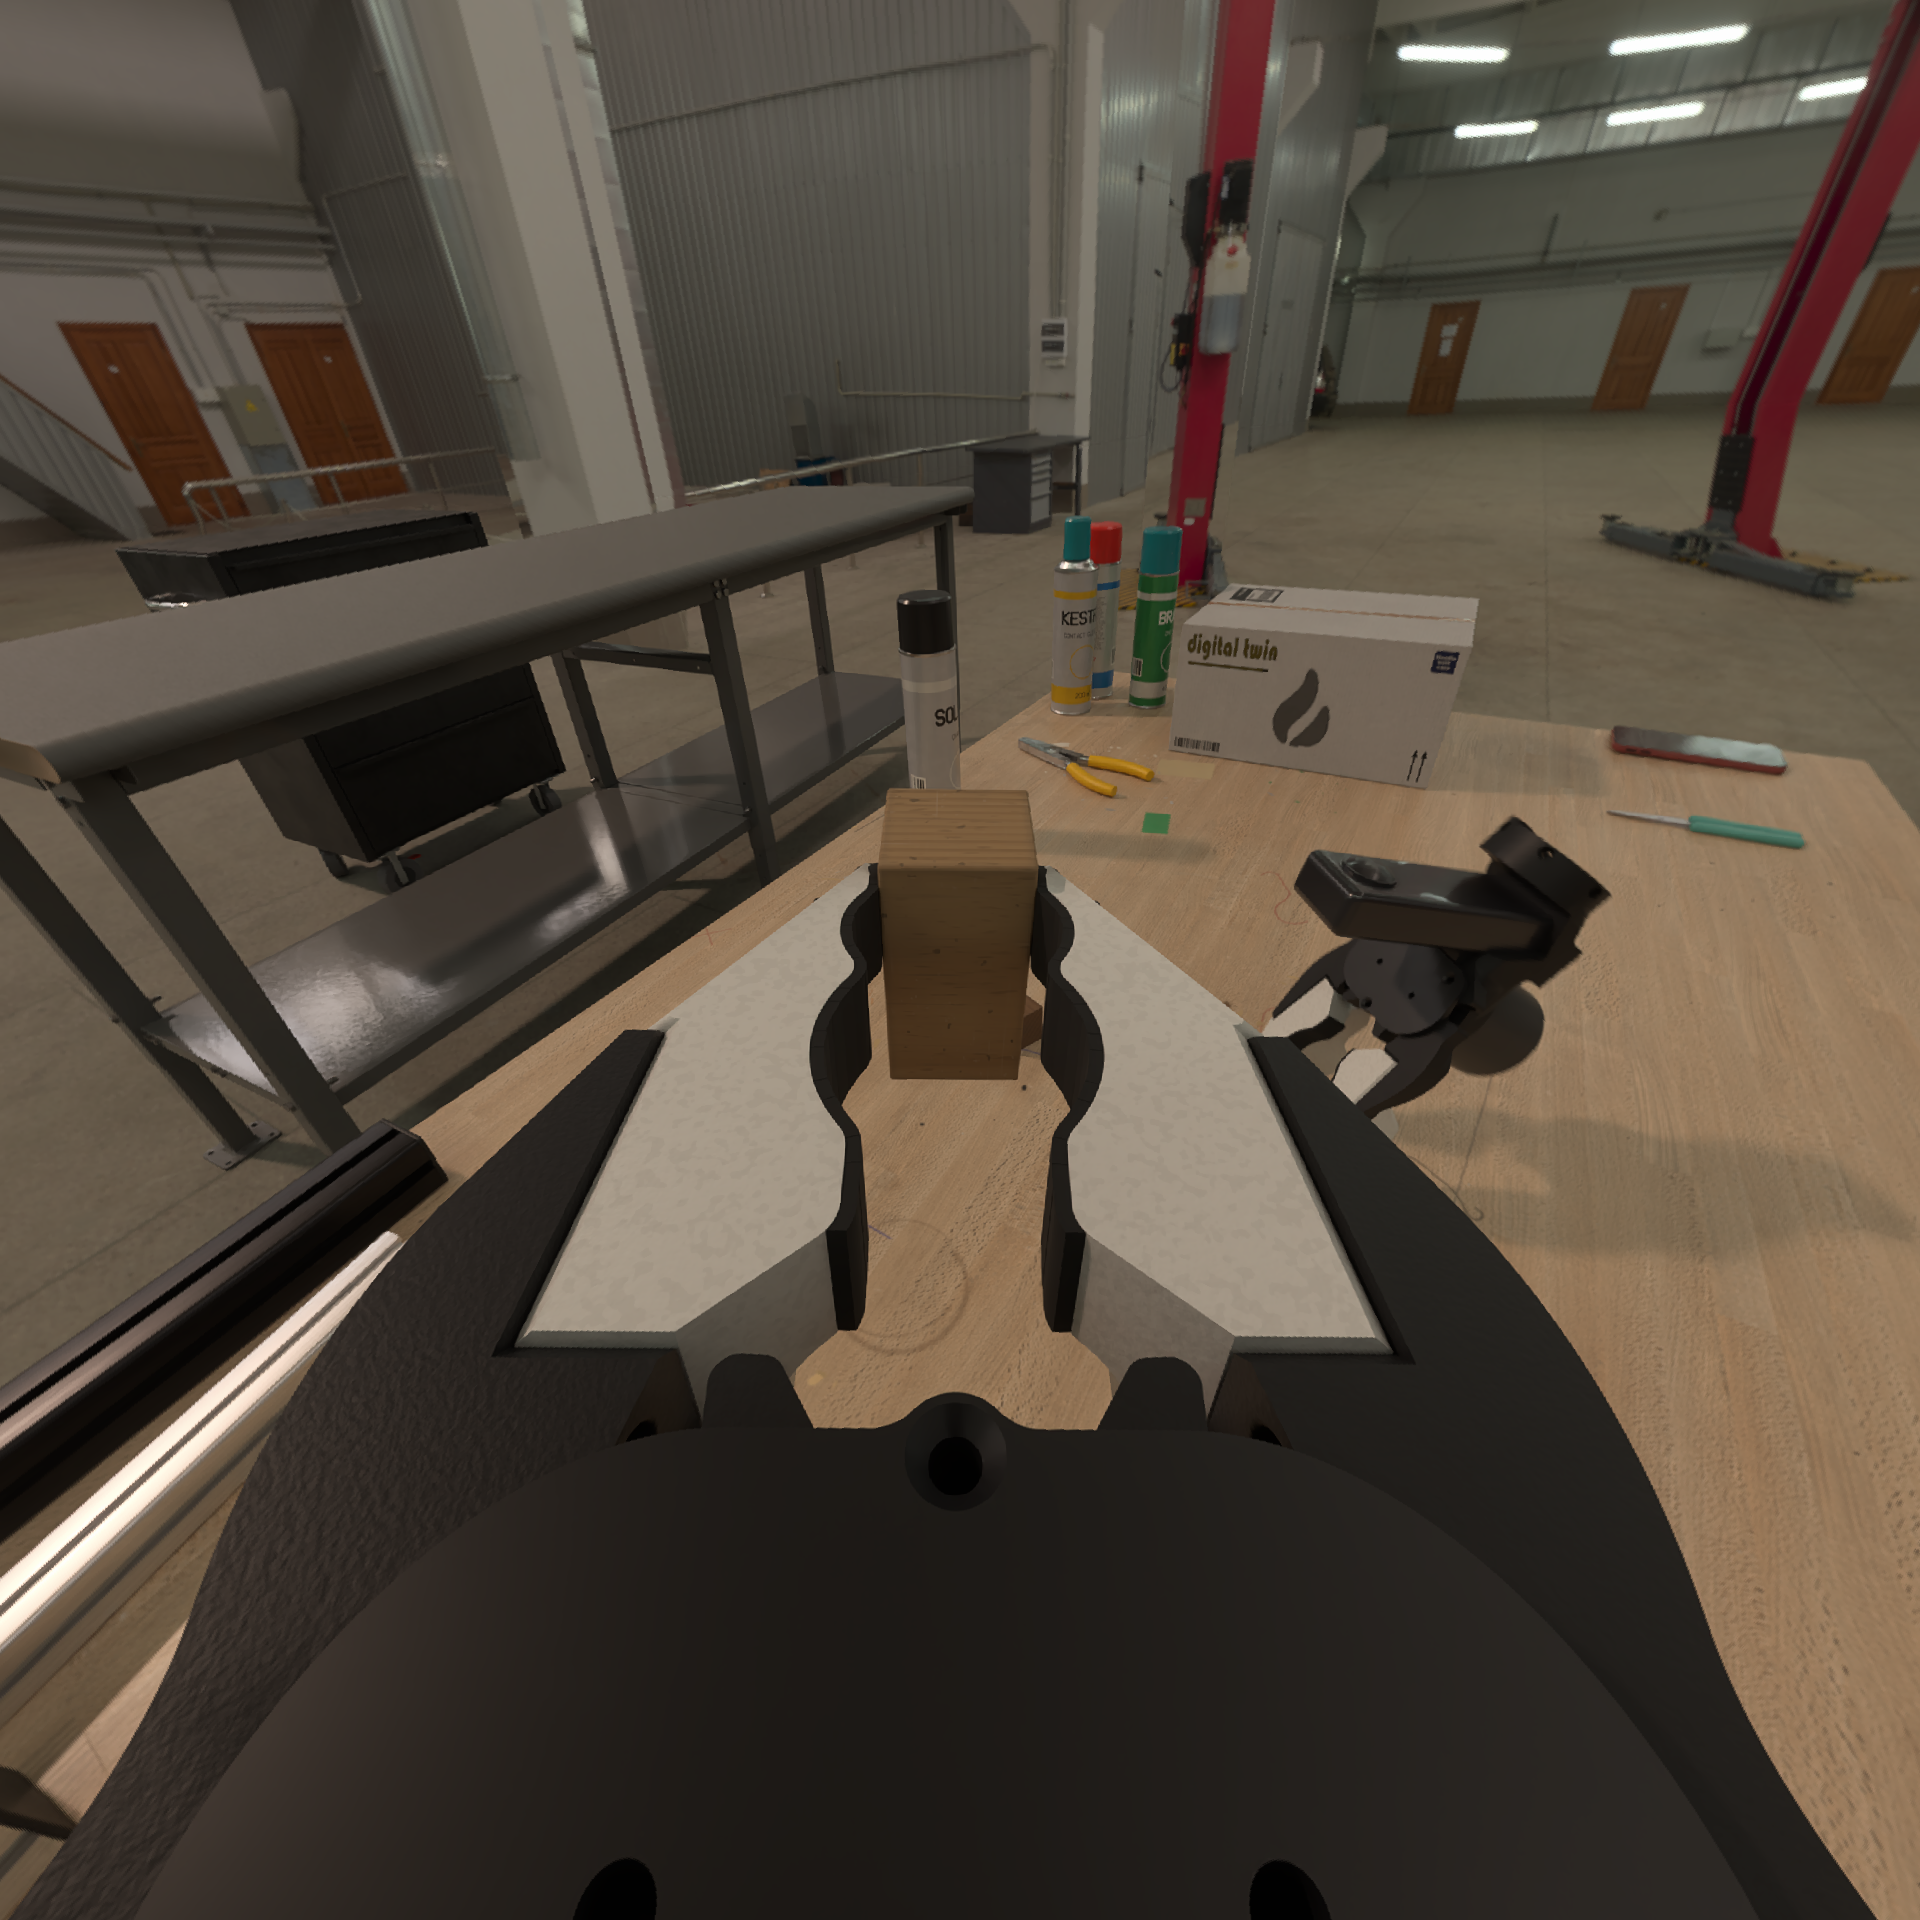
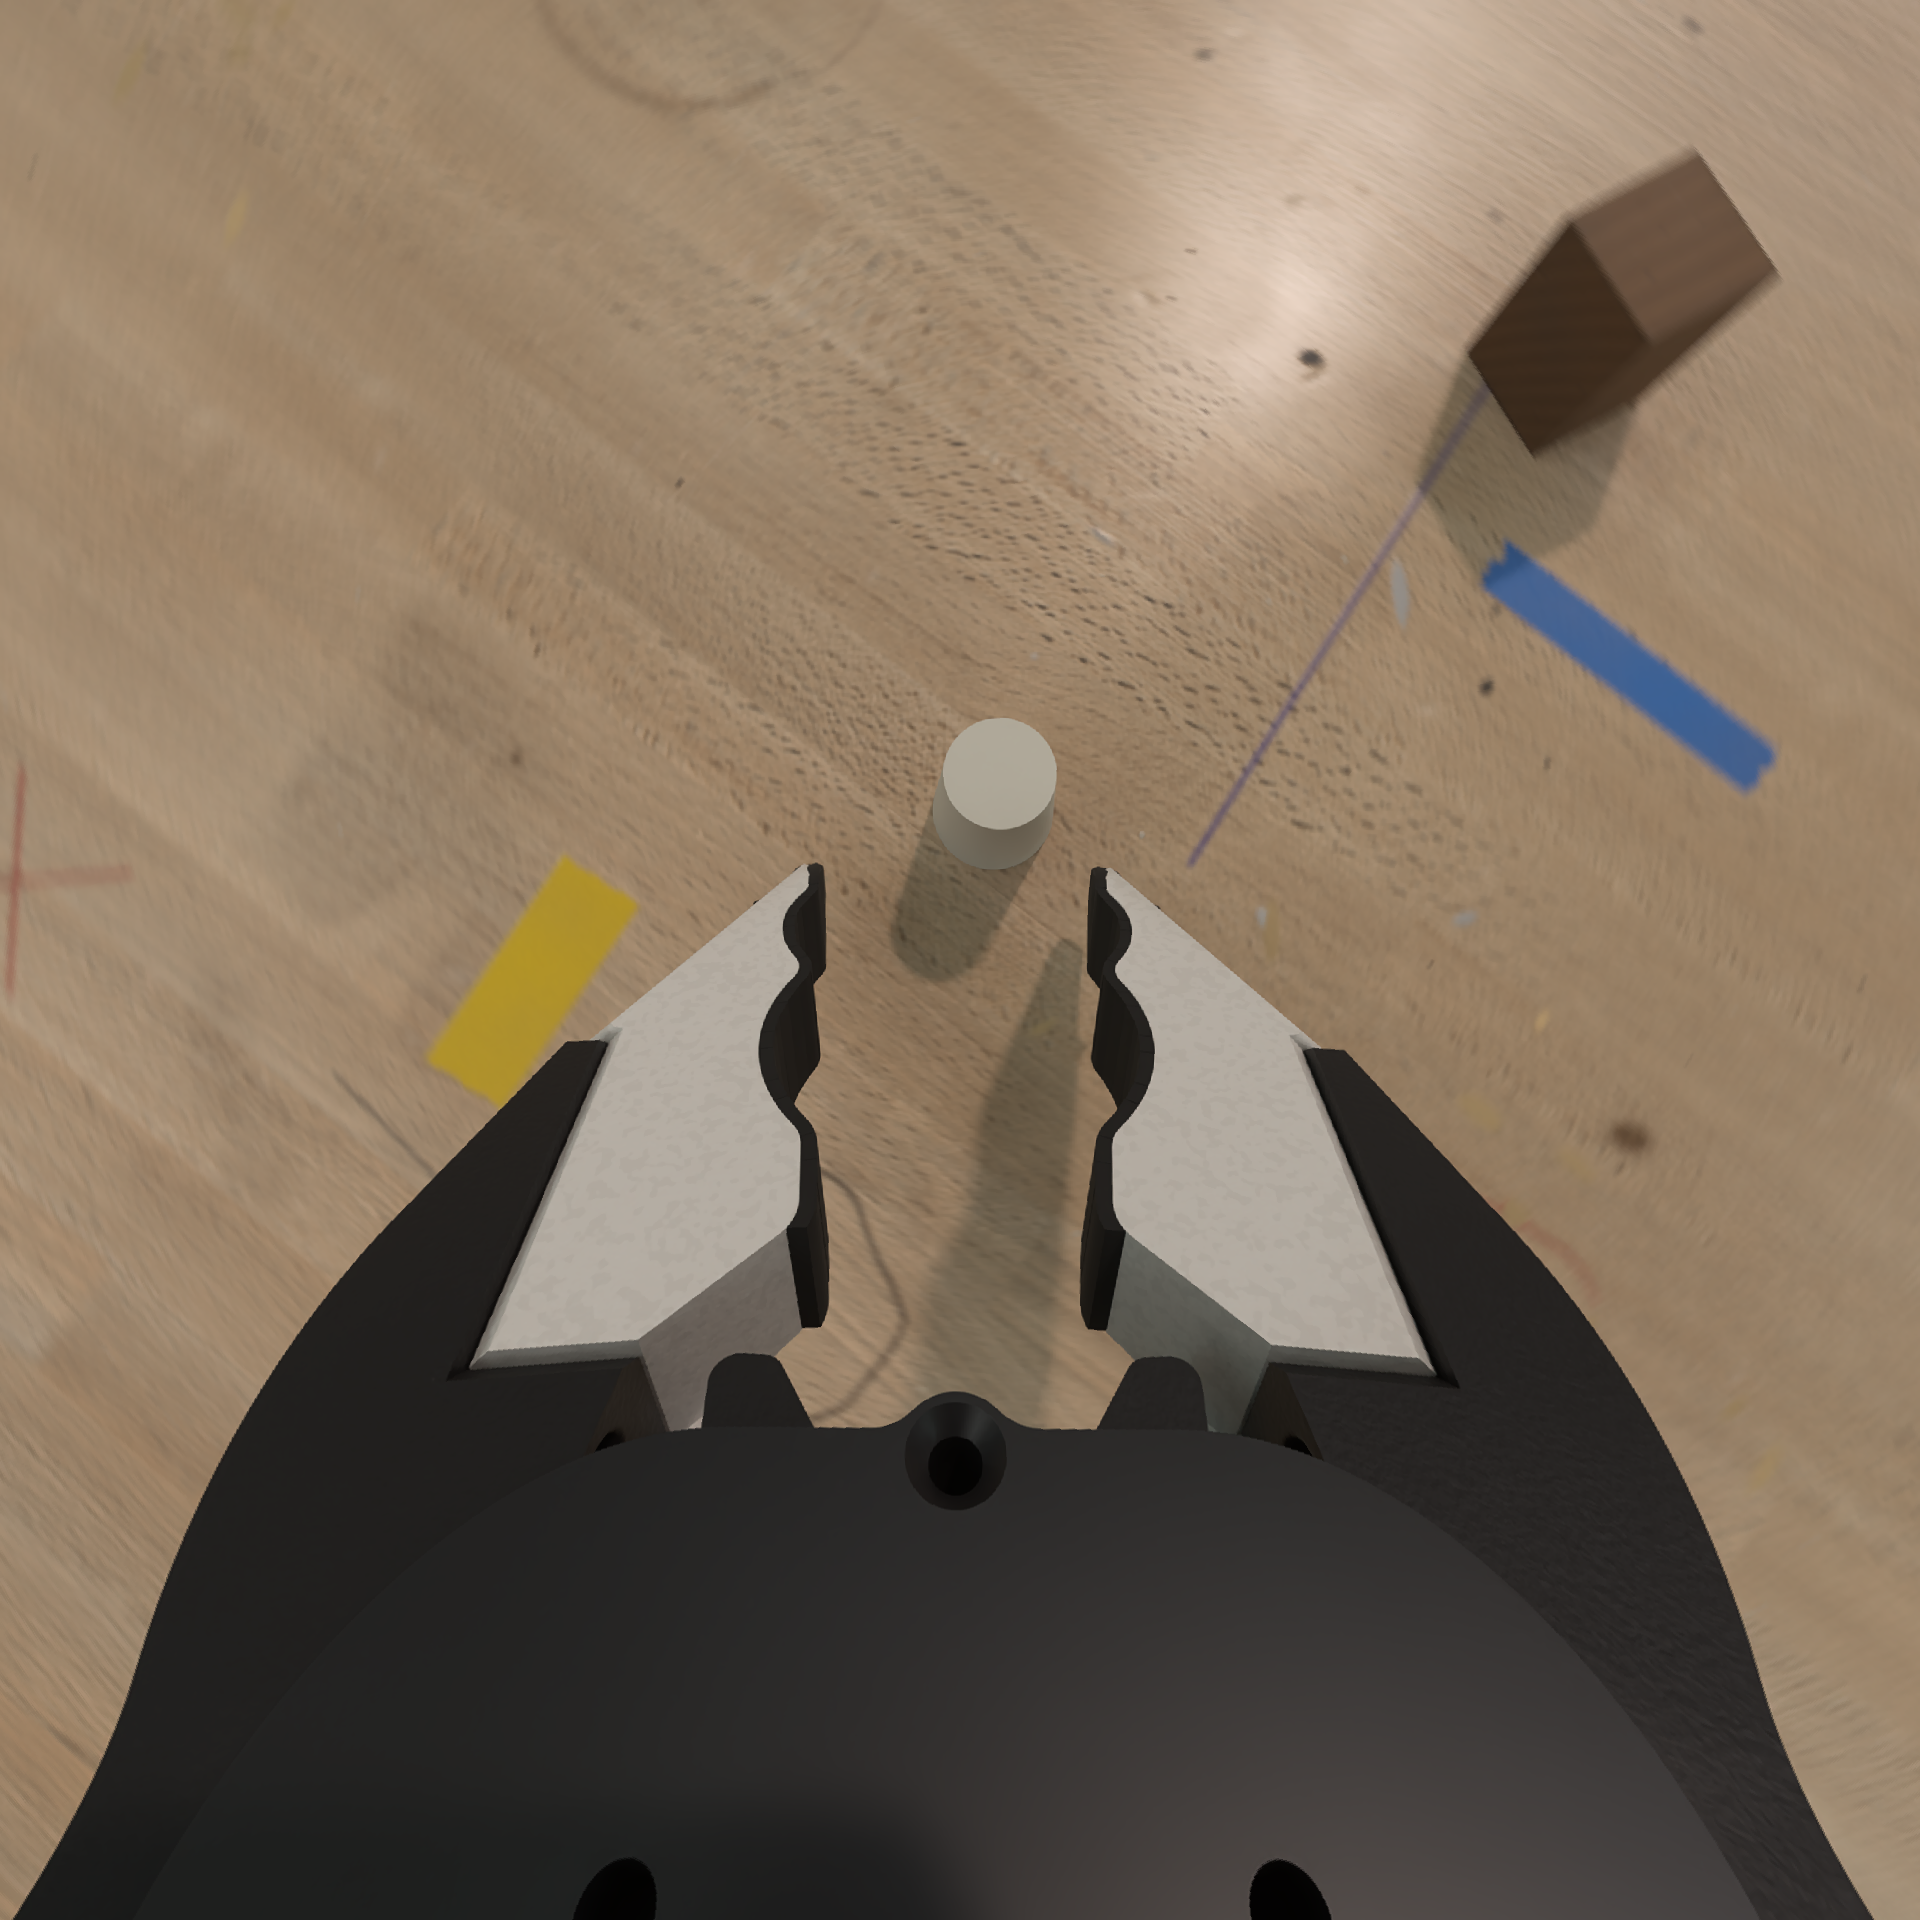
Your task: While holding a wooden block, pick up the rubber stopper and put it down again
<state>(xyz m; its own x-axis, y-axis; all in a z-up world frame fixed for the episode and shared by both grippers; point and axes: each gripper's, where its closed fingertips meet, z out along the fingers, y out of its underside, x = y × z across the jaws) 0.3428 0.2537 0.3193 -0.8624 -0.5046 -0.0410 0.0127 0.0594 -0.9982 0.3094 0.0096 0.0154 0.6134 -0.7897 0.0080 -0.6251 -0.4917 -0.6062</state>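
My left gripper (image 1: 956, 883) is shut on a light wooden block (image 1: 956, 966) and holds it upright above the wooden table (image 1: 1558, 1351). In the right wrist view, an off-white rubber stopper (image 2: 994, 795) stands on the table just ahead of my right gripper (image 2: 956, 878). That gripper is open and empty and points down at the table, with the stopper beyond its fingertips and apart from them. The right gripper also shows in the left wrist view (image 1: 1340, 1049), to the right of the block. The stopper does not show in the left wrist view.
A dark brown cube (image 2: 1616, 301) sits far right of the stopper, with blue tape (image 2: 1626, 665) and yellow tape (image 2: 530, 977) on the table. At the table's far end are a cardboard box (image 1: 1320, 681), spray cans (image 1: 1101, 623), pliers (image 1: 1086, 764), a phone (image 1: 1699, 750) and a screwdriver (image 1: 1714, 828).
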